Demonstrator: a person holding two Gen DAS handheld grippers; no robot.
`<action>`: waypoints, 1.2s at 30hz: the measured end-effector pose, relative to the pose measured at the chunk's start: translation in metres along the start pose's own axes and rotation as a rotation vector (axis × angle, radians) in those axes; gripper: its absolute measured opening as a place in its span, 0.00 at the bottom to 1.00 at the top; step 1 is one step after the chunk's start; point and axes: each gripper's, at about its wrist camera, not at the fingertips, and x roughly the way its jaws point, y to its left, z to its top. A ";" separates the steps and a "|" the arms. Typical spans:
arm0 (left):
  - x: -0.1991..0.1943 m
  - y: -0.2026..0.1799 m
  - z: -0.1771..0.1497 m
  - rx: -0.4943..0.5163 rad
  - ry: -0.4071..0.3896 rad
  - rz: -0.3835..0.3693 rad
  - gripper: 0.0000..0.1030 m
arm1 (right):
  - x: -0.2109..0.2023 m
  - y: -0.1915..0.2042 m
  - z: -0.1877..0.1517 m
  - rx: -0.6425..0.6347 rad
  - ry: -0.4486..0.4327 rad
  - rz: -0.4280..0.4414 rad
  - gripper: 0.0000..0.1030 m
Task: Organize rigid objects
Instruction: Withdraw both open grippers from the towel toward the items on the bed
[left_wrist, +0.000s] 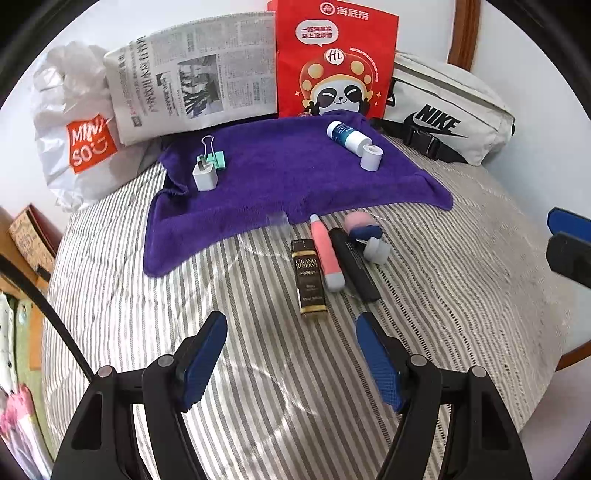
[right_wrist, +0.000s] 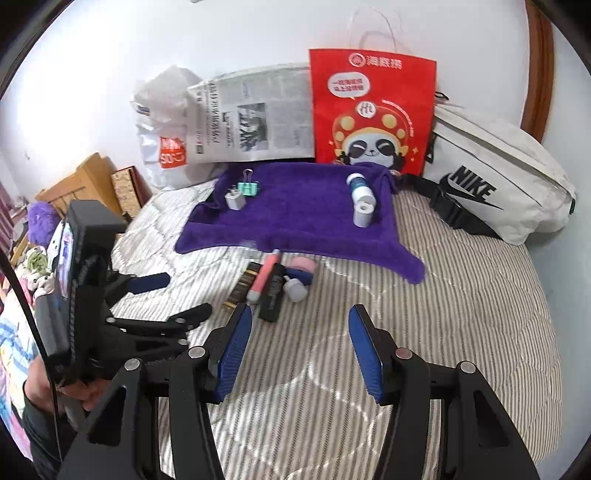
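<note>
On the striped bed cover lies a purple towel (left_wrist: 295, 184) (right_wrist: 303, 221). It carries a white charger plug (left_wrist: 204, 177), a green binder clip (left_wrist: 218, 160), a blue-and-white bottle (left_wrist: 347, 136) and a white cap (left_wrist: 371, 157). Just in front of the towel lie a dark bottle (left_wrist: 309, 280) (right_wrist: 242, 286), a pink tube (left_wrist: 327, 254), a black tube (left_wrist: 352, 266), a pink puff (left_wrist: 358, 221) and a clear cup (left_wrist: 277, 221). My left gripper (left_wrist: 291, 321) (right_wrist: 186, 293) is open and empty, short of the dark bottle. My right gripper (right_wrist: 300, 314) is open and empty too, near the black tube (right_wrist: 273, 295).
Against the back wall lean a white Miniso bag (left_wrist: 74, 122), a newspaper (left_wrist: 195, 74), a red paper bag (left_wrist: 332, 59) and a white Nike waist bag (left_wrist: 443, 110). Wooden furniture (right_wrist: 85, 184) stands left of the bed. A hand (right_wrist: 37, 387) holds the left gripper.
</note>
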 end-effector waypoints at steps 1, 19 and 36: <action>-0.002 0.001 -0.002 -0.024 0.009 -0.012 0.69 | -0.001 0.002 0.000 -0.008 0.004 0.001 0.53; -0.033 -0.004 -0.019 -0.060 -0.022 -0.058 0.69 | -0.019 0.044 -0.009 -0.120 -0.020 -0.008 0.54; -0.014 0.003 -0.027 -0.085 -0.006 -0.051 0.69 | 0.001 0.010 -0.021 -0.054 -0.052 0.014 0.54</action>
